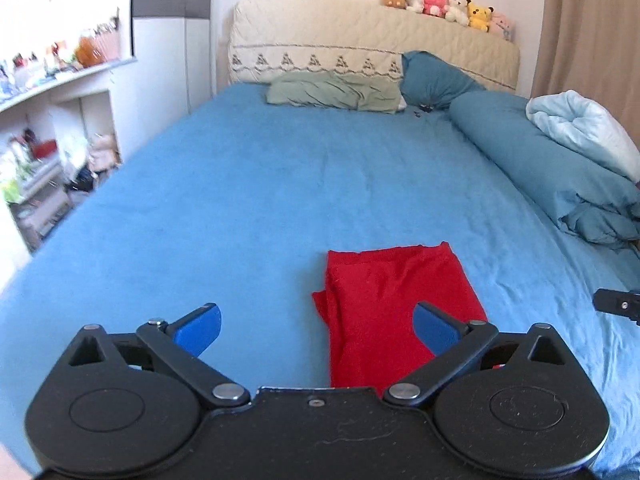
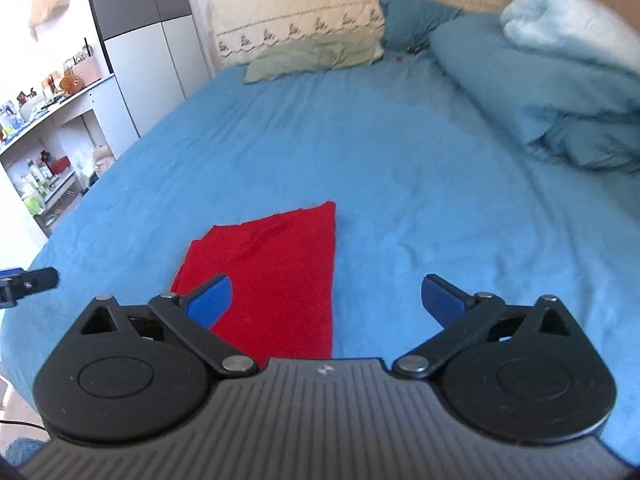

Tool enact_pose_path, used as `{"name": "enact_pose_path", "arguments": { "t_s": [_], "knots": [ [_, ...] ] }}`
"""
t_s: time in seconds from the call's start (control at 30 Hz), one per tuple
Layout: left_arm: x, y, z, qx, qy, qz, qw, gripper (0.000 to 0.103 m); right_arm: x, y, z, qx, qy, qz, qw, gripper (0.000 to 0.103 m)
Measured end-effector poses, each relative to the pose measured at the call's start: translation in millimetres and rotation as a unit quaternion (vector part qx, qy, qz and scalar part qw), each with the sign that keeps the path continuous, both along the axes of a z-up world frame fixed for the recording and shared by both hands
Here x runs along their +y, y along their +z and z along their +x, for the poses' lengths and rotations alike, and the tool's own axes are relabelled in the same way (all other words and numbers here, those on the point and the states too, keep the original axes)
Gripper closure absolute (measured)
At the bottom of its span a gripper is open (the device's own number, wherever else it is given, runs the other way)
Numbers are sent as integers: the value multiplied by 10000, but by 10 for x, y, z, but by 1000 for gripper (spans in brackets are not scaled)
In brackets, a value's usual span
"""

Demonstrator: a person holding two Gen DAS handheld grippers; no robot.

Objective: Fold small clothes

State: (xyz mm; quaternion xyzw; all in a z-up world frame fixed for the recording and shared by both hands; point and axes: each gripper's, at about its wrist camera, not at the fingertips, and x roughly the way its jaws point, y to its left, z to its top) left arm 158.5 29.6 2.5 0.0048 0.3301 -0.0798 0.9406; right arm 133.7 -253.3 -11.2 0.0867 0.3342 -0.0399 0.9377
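A small red garment (image 1: 384, 304) lies folded in a long strip on the blue bed sheet (image 1: 248, 200); it also shows in the right wrist view (image 2: 280, 276). My left gripper (image 1: 316, 326) is open and empty above the garment's near left edge, its right pad over the cloth. My right gripper (image 2: 326, 300) is open and empty above the garment's near right edge, its left pad over the cloth. Part of the right gripper shows at the right edge of the left wrist view (image 1: 618, 302), and part of the left gripper at the left edge of the right wrist view (image 2: 28, 280).
A rolled teal duvet (image 1: 540, 160) and pale blanket (image 1: 584, 128) lie along the bed's right side. A green pillow (image 1: 336, 92) and teal pillow (image 1: 436, 80) sit by the headboard (image 1: 360, 36), with plush toys (image 1: 444, 4) on top. Cluttered shelves (image 1: 52, 120) stand left of the bed.
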Motion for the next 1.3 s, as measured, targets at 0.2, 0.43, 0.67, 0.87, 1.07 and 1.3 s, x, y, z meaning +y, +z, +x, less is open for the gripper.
{"name": "enact_pose_path", "arguments": {
  "t_s": [0.2,0.43,0.67,0.87,1.07,1.3],
  "knots": [
    [8,176,-691,-189,153,227,9994,0,314,406,-657,47,21,-521,9986,0],
    [-29,95,-1167,-174,174,281,9993,0,609,368,-1242,147,-73,-884,9959,0],
    [-146,-34,-1486,-248,68,533,9982,0,665,82,-1527,518,-144,-751,9957,0],
    [-206,-115,-1544,-236,-67,683,9974,0,694,-40,-1629,647,-172,-676,9955,0],
    [-225,-115,-1579,-279,-103,691,9972,0,686,-29,-1661,638,-196,-607,9959,0],
    [-207,-100,-1600,-308,-109,652,9973,0,721,-15,-1666,624,-191,-626,9959,0]
  ]
}}
